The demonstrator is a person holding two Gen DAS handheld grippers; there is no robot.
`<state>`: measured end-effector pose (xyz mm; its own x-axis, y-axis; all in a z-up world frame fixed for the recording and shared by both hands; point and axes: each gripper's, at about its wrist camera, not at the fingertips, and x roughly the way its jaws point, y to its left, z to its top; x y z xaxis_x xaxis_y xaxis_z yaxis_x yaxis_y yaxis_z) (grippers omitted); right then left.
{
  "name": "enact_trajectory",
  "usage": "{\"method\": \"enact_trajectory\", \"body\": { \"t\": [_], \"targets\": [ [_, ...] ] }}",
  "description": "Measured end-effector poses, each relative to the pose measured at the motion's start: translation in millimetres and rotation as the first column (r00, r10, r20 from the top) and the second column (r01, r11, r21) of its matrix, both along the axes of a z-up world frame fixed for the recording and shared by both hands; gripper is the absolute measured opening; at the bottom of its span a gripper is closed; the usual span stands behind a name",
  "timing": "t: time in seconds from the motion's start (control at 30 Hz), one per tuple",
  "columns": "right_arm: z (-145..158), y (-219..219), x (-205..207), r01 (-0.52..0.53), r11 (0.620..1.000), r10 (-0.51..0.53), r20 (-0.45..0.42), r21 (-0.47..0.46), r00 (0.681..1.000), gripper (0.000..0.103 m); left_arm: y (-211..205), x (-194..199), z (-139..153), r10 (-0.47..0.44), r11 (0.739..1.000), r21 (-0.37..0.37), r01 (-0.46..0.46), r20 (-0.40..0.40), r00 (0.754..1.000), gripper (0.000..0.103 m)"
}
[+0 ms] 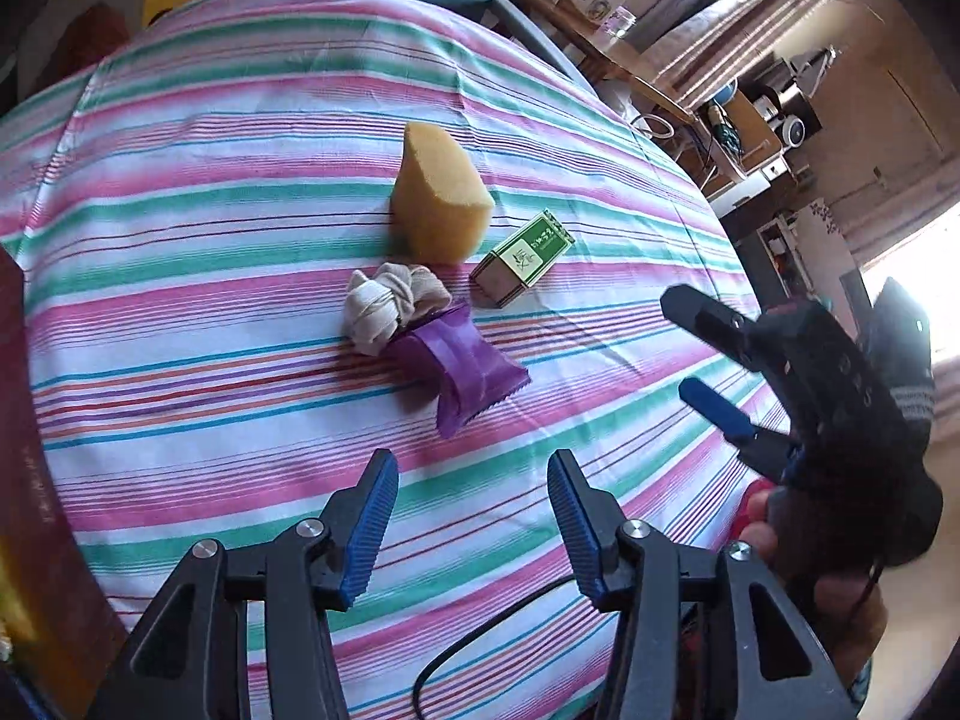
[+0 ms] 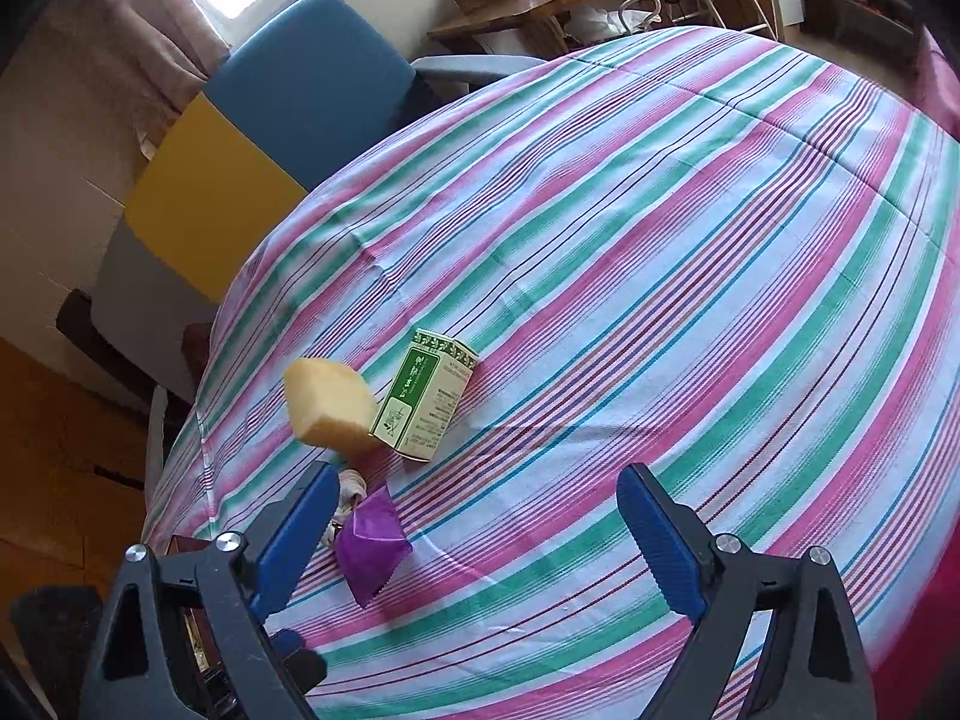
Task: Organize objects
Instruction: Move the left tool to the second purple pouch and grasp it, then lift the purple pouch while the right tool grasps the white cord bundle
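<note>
Four items cluster on the striped tablecloth (image 1: 210, 240): a yellow sponge (image 1: 438, 204) standing on edge, a green-and-white carton (image 1: 522, 258) lying to its right, a knotted beige cloth (image 1: 390, 306) and a purple packet (image 1: 462, 366) touching it. My left gripper (image 1: 473, 468) hovers just short of the purple packet, open, nothing between its blue pads. My right gripper (image 1: 684, 345) comes in from the right, held by a hand, open and empty. The right wrist view shows the right gripper (image 2: 480, 480) over bare cloth, with the sponge (image 2: 330, 408), carton (image 2: 426, 402) and purple packet (image 2: 372, 540) to its left.
A blue and yellow chair (image 2: 270, 120) stands at the table's far side. Behind it is a wooden desk (image 2: 540, 6) with boxes. A dark red object (image 1: 24, 420) lies at the table's left edge. A black cable (image 1: 480, 630) trails on the cloth below my left gripper.
</note>
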<state>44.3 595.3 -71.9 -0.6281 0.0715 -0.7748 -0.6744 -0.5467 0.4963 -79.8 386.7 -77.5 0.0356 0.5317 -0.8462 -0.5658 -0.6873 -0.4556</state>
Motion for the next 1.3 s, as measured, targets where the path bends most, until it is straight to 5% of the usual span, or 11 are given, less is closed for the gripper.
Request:
{"method": "enact_trajectory", "body": {
  "t": [0.27,0.43,0.5,0.77,0.87,1.03,1.3],
  "targets": [
    [-2,1,-1,-0.015,0.999,0.014,-0.025,-0.032,1.000,0.095,45,-30,-29,0.111,0.991,-0.075,-0.108,0.037,0.993,0.056],
    [-3,4,0,-0.007,0.999,0.006,-0.030,-0.043,1.000,0.095,62,-24,-39,0.054,0.991,-0.118,-0.057,-0.029,0.998,0.053],
    [-3,5,-1,-0.009,0.999,0.007,-0.029,-0.042,1.000,0.095,61,-17,-38,0.007,0.992,-0.127,-0.016,-0.073,0.997,0.040],
    [-4,5,-2,-0.014,1.000,0.014,-0.001,-0.023,1.000,0.095,20,23,-32,-0.145,0.980,-0.163,0.116,-0.185,0.972,0.034],
    [-7,5,-5,-0.026,0.999,0.026,0.016,-0.021,1.000,0.095,4,39,-31,-0.178,0.977,-0.158,0.143,-0.236,0.955,0.034],
    [-11,-4,-15,-0.086,0.996,0.086,0.060,0.005,0.995,0.094,-24,48,-21,-0.140,0.986,-0.114,0.118,-0.212,0.967,0.033],
    [-23,-33,-39,-0.255,0.967,0.255,0.097,-0.014,0.962,0.077,-80,64,35,-0.096,0.994,0.016,0.105,-0.286,0.953,0.033]
  ]
}}
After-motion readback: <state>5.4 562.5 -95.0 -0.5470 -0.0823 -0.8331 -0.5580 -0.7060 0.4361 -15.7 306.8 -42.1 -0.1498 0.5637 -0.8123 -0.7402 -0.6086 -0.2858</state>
